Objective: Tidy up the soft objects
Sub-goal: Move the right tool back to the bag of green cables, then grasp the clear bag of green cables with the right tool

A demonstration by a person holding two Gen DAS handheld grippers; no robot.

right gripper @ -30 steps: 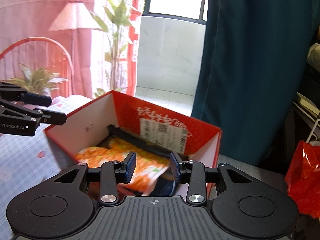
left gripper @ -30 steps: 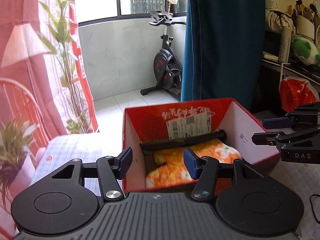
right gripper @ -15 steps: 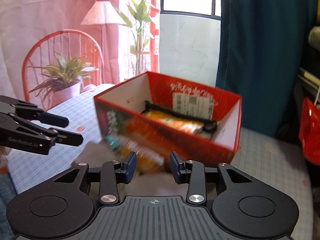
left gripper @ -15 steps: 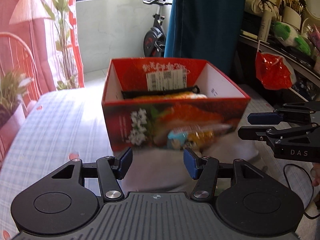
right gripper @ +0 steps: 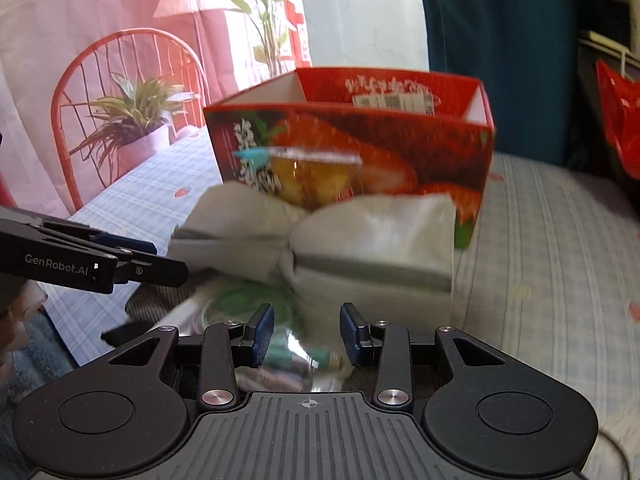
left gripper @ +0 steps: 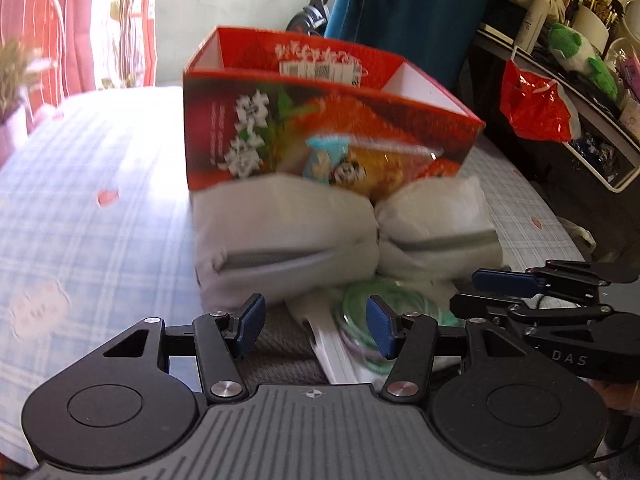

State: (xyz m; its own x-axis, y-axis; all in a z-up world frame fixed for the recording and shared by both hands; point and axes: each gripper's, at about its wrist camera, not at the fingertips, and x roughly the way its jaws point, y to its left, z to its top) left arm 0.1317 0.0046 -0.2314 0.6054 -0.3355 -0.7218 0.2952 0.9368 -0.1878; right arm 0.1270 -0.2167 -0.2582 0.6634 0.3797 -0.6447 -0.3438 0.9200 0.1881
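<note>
A red printed cardboard box (left gripper: 320, 120) (right gripper: 360, 152) stands on the checked tablecloth. Two folded pale grey soft bundles lie against its front: one on the left (left gripper: 280, 236) (right gripper: 228, 232), one on the right (left gripper: 436, 228) (right gripper: 376, 244). A clear packet with green coils (left gripper: 376, 320) (right gripper: 248, 304) lies in front of them. My left gripper (left gripper: 312, 332) is open and empty above the packet's edge. My right gripper (right gripper: 306, 336) is open and empty over the packet; it also shows in the left wrist view (left gripper: 492, 292).
A red plastic bag (left gripper: 536, 104) hangs at a cluttered shelf on the right. A red wire chair (right gripper: 120, 92) and a potted plant (right gripper: 132, 120) stand at the left. The checked table (left gripper: 92, 208) extends left and right (right gripper: 560, 240) of the box.
Both grippers have pulled back and down from over the box's opening to in front of it. The grey bundles and the packet have come into view. Both stay open.
</note>
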